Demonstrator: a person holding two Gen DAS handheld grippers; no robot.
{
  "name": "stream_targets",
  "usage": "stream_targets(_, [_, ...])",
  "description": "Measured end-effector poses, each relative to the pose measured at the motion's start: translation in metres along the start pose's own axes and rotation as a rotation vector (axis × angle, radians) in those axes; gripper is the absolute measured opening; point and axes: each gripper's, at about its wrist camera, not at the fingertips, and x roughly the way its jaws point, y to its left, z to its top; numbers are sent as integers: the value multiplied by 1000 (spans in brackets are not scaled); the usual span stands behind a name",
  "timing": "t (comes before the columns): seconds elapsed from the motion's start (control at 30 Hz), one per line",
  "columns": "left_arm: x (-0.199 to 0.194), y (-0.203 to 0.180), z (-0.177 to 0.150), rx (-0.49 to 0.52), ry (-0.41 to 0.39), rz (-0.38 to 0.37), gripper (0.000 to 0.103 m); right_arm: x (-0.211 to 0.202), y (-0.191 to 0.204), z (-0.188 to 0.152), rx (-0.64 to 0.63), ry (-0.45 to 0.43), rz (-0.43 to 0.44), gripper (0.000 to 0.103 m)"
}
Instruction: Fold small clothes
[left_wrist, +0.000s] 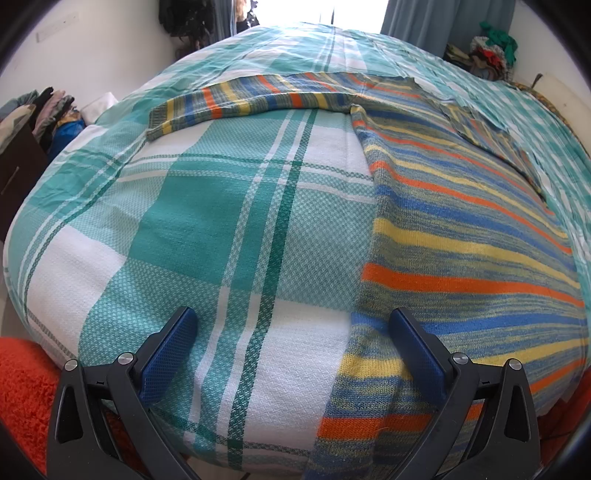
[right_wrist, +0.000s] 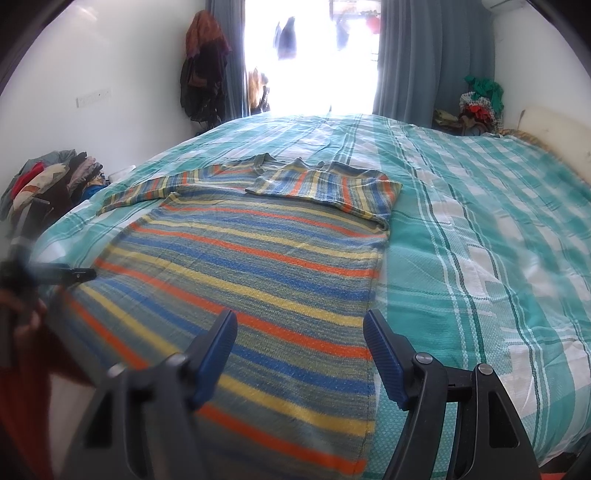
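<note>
**Sweater half-prepared, both grippers empty**

From the left wrist, we see our left gripper (left_wrist: 293, 345) with jaws spread, holding nothing, poised at the near left edge of the striped sweater (left_wrist: 461, 229) lying flat on the bed (left_wrist: 229, 206). One sleeve (left_wrist: 236, 105) stretches out leftward from the sweater's far end, unfolded.

From the right wrist, our right gripper (right_wrist: 300, 349) has jaws spread too, straddling the sweater's near right edge without pinching it. The other sleeve (right_wrist: 325, 186) already lies folded across the chest. We judge the outstretched sleeve and body folds remain.
</note>
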Motion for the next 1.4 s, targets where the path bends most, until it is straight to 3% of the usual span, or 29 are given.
stream_targets(0.33, [-2, 1, 2, -7, 6, -9, 103, 0, 0, 0, 1, -1, -1, 71])
stream_targets(0.47, [-24, 8, 16, -45, 9, -45, 102, -3, 0, 1, 3, -14, -4, 71])
stream_targets(0.57, [-56, 37, 45, -118, -69, -125, 102, -6, -4, 1, 14, -23, -9, 71])
stream_targets(0.7, [-79, 104, 109, -270, -183, -182, 102, -2, -10, 2, 35, -8, -5, 71])
stream_targets(0.77, [-64, 138, 141, -328, -178, -204, 102, 2, -11, 2, 37, 0, -1, 71])
stream_targets(0.83, [-30, 163, 165, -367, -116, -186, 100, 4, -8, 2, 29, 3, 1, 71])
stream_targets(0.9, [7, 177, 177, -380, -65, -134, 85, 6, -4, 2, 13, 9, 1, 71])
stream_targets(1.0, [55, 182, 183, -383, 18, -81, 81, 11, 0, -1, -15, 29, -7, 71])
stream_targets(1.1, [82, 172, 189, -359, 22, -87, 81, 17, 2, -4, -27, 55, -12, 71])
stream_targets(1.17, [103, 168, 192, -340, 56, -50, 79, 21, 1, -6, -23, 70, -12, 71])
stream_targets(1.23, [109, 168, 194, -340, 43, 20, 65, 24, -1, -6, -16, 80, -10, 71])
stream_targets(1.3, [107, 168, 203, -361, 38, 42, 5, 24, -3, -5, -7, 79, -9, 71])
stream_targets(1.33, [103, 164, 210, -369, 40, 37, 3, 24, -4, -4, 0, 75, -5, 71])
stream_targets(1.4, [77, 142, 233, -310, -40, 21, 2, 21, -7, -3, 16, 65, 6, 71])
